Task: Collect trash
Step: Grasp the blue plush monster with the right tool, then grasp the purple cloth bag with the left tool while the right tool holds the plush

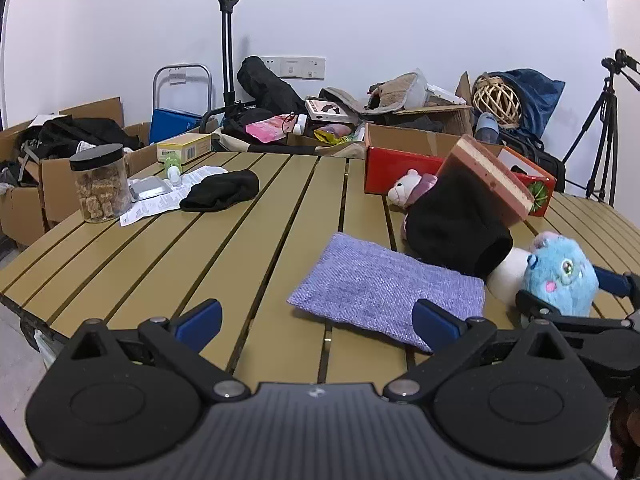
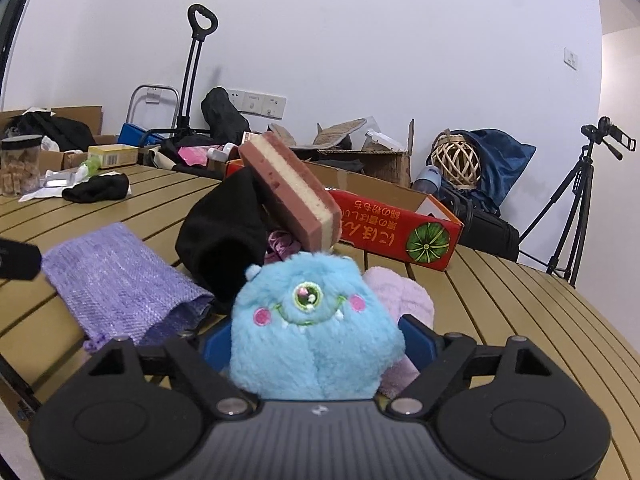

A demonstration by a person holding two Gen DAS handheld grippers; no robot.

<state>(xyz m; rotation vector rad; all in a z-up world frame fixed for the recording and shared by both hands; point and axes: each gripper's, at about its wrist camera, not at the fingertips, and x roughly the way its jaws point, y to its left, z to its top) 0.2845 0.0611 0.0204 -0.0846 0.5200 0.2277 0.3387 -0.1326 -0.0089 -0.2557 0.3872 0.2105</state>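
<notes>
Slatted table (image 1: 248,248): right gripper (image 2: 316,344) seemingly clasps blue plush monster (image 2: 312,320); left gripper (image 1: 316,320) wide.

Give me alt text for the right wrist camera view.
The right gripper has a fluffy blue one-eyed monster toy between its blue pads, on a slatted table. Behind it lie a purple knitted cloth, a black sock and a red box.

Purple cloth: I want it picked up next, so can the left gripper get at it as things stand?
Probably yes. The left gripper is open and empty, and the purple cloth lies flat just ahead of its right finger with nothing on its near edge.
</notes>
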